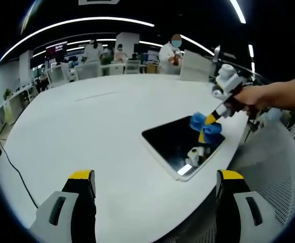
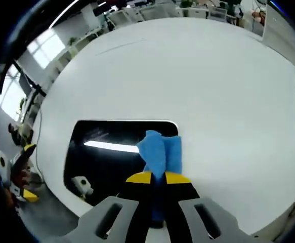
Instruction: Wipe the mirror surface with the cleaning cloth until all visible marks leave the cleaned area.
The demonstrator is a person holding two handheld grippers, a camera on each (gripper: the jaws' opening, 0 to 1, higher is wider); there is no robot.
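The right gripper (image 2: 159,178) pinched the soft, light blue cloth (image 2: 160,151) by its bunched end, pressed on the mirror (image 2: 94,157). Glass likely fragile and slick; marks were hard to see. The left gripper (image 1: 155,183) hung open above the white surface (image 1: 86,126).

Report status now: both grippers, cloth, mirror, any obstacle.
Right gripper shut on blue cloth, cloth on mirror. Left gripper open, above white table. Nothing blocking the mirror.
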